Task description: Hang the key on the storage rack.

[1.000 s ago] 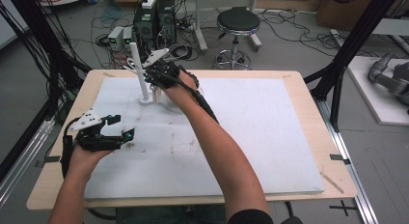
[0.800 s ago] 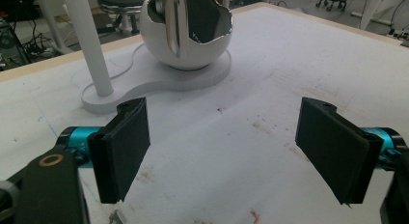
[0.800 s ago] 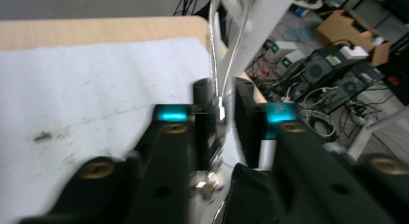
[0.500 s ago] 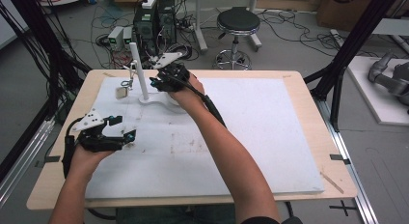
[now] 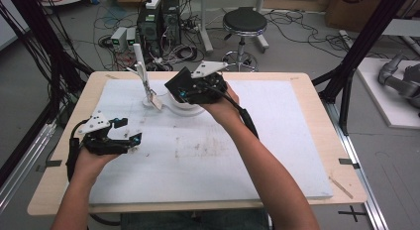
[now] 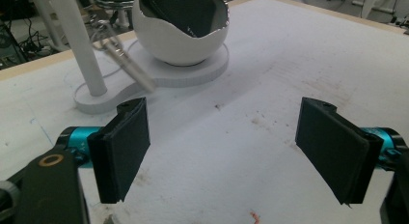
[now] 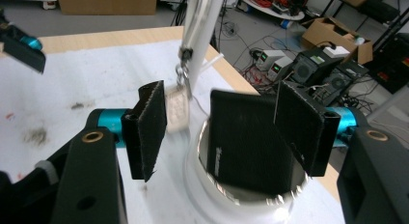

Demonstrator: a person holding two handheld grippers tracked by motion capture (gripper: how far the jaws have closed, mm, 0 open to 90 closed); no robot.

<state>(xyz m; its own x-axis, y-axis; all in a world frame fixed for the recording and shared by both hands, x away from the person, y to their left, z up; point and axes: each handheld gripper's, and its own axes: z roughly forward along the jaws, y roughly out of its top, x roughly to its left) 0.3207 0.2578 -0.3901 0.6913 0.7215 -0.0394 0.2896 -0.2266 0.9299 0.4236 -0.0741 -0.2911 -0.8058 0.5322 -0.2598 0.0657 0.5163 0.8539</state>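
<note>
A white stand (image 5: 190, 110) holds a thin post (image 5: 141, 74) and an eggshell-like bowl (image 6: 178, 40). A black flat case (image 7: 241, 147) stands upright in the bowl (image 7: 202, 185). A small tag (image 7: 176, 108) on a ring hangs from the post (image 7: 197, 40), blurred. My right gripper (image 5: 178, 88) hovers over the bowl. Its jaws have just been opening, and the case stands between them untouched by the pads. My left gripper (image 5: 128, 131) is open over the white mat at the left, nothing between its jaws (image 6: 231, 156).
The white mat (image 5: 277, 141) covers most of the wooden table (image 5: 322, 116). Black frame posts (image 5: 356, 56) stand at both sides. A stool (image 5: 243, 22), computers and cables are on the floor behind the table.
My right gripper has moved right, from beside the post to above the bowl, and its jaws have gone from shut to open. The left hand has stayed in place.
</note>
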